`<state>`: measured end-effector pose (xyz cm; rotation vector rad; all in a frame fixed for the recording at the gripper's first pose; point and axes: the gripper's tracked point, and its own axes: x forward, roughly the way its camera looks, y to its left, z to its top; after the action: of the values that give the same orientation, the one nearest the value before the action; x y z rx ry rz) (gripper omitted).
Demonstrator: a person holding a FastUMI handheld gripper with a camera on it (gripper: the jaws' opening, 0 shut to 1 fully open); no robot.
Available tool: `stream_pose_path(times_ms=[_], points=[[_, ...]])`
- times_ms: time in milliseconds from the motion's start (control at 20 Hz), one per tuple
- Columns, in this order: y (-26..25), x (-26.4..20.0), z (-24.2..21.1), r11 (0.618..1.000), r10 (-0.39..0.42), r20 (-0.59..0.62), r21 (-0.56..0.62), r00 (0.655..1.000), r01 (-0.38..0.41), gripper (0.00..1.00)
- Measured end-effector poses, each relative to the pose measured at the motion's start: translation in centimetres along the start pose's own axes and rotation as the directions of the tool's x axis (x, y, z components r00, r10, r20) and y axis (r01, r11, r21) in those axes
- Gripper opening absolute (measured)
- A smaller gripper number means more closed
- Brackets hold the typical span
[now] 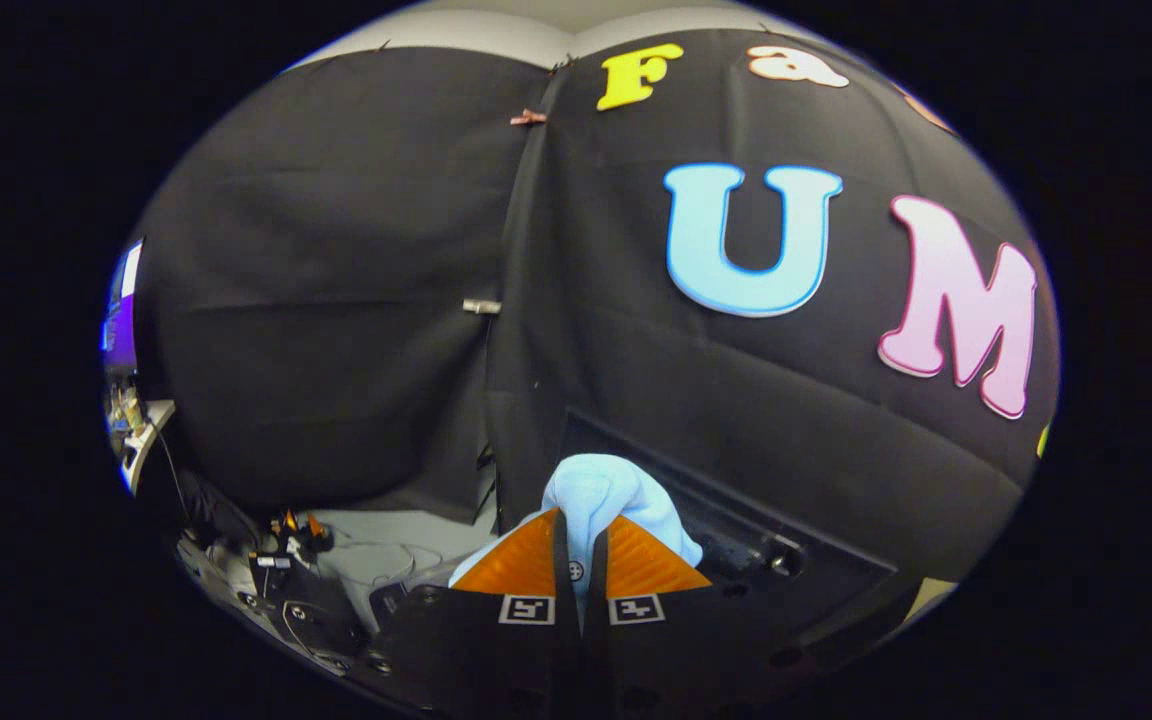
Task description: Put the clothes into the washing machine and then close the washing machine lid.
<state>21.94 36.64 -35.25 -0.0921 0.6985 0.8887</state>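
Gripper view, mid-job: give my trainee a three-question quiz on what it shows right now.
1. True or false: the gripper is shut on the light blue cloth.
2. Where does the cloth bulge out? A) beyond the fingertips B) on the grey floor C) on the shelf at the far left
3. What hangs behind the cloth?

Key: 1 true, the jaws stand nearly closed with cloth pinched between them. 2 A. 3 the booth's black cloth wall.

1 garment (596,495), 1 claw (581,540).
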Motion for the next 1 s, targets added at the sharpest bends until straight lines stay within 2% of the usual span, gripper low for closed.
stream_pose_path(times_ms=[250, 450, 600, 850, 1000], points=[[1.5, 1.2, -4.4, 0.989, 0.041, -0.149, -0.131, 0.988, -0.061, 0.05], [2.4, 1.7, -8.0, 0.970, 0.030, -0.249, -0.225, 0.968, -0.088, 0.05], [2.2, 1.6, -10.1, 0.970, 0.022, -0.316, -0.223, 0.949, -0.097, 0.05], [1.9, 1.9, -9.9, 0.981, 0.035, -0.341, -0.166, 0.939, -0.097, 0.07], [2.7, 2.1, -8.3, 0.978, 0.071, -0.278, -0.167, 0.958, -0.121, 0.63]])
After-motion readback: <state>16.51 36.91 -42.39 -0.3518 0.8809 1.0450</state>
